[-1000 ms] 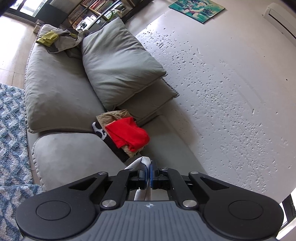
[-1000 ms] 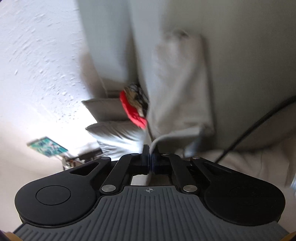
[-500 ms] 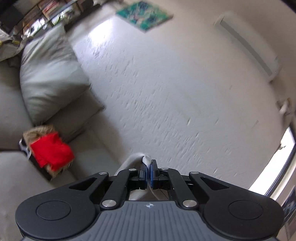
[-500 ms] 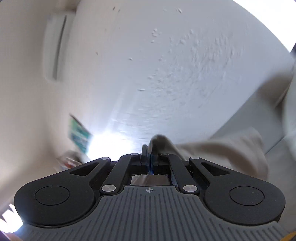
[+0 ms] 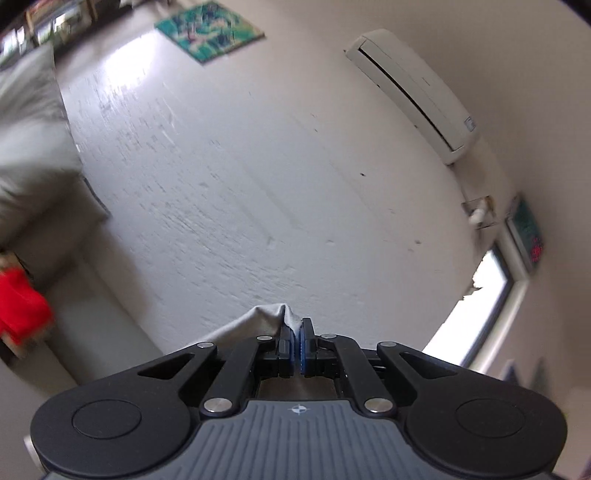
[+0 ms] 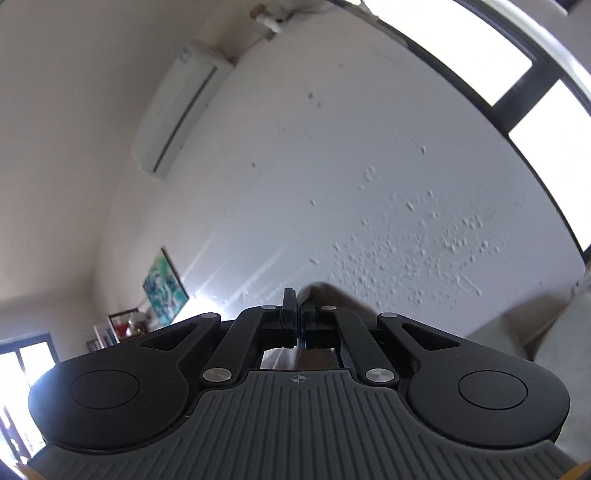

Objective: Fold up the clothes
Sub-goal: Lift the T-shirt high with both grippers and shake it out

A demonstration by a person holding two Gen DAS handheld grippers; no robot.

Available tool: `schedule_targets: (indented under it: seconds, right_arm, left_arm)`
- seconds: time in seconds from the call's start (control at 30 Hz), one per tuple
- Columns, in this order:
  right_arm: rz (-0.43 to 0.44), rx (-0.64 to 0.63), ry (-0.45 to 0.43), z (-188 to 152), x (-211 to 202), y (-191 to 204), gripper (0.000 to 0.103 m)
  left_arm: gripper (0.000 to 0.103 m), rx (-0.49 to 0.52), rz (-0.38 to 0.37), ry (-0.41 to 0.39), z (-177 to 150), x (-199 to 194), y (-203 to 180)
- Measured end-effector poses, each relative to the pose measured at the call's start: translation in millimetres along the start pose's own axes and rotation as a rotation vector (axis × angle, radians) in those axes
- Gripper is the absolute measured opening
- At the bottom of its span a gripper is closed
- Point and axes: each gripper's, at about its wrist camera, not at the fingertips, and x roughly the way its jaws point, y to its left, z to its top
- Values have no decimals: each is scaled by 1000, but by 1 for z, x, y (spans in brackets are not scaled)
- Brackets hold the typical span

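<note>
A pale grey garment is pinched at one edge by my left gripper, whose jaws are shut on the cloth; the fabric drops away to the lower left. The same pale garment shows at my right gripper, which is shut on another edge of it, the cloth running off to the right. Both grippers are held high and point up at the white wall. Most of the garment hangs below, out of sight. A red garment lies on a small pile on the grey sofa at the far left.
A wall air conditioner hangs high on the textured wall. A green picture is further along it. A grey cushion leans at the left. Windows stand at the right, a bookshelf far left.
Both grippers rose, keeping hold of the pale garment, and tipped from the sofa up toward the wall. The right one also rolled upright. The sofa and red pile slid to the frame's edge.
</note>
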Motion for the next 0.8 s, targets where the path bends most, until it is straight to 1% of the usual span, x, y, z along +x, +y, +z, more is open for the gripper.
schedule_targets:
  seconds: [0.07,0.13,0.23,0.27,0.33,0.4,0.43,0.5,0.57,0.6,0.67,0.73,0.8]
  right_arm:
    - [-10,7,13,-2,10,-2,1]
    - [-39,40,56,-11,35,-12,1]
    - [-136,103,165,-39,95,-44,1]
    - [-174,127,207,-51,117,-57,1]
    - [-262,170,292,-79,166,-91,1]
    - [-340,209,353,-105,217,-121,1]
    - [-368,219,368,-112,240,-131,1]
    - [-379,190,335,-106,275,-133,1]
    - [-346,138,269,-88,299,-121,1]
    - [-327,106,233,-77,305,-113,1]
    - [-302,67,192,-63,307,-105,1]
    - [-290,52,179,-63,302,-109,1]
    - [-281,53,190,-78,294,-126,1]
  left_arm:
    - [1,28,15,0,0,6,-3]
    - [1,20,44,19,0,19,6]
    - [1,-16,125,88,-2,46,32]
    - [1,-11,175,122,-6,58,42]
    - [1,-12,276,217,-12,95,68]
    - [1,-28,338,261,-17,137,92]
    - [1,-35,369,284,-20,158,104]
    - [1,-49,426,325,-25,199,128]
    - [1,-9,368,277,-10,220,116]
    - [1,11,338,253,-3,229,111]
    - [1,62,285,213,8,232,95]
    - [1,111,232,175,19,235,80]
    - [1,112,217,176,15,231,84]
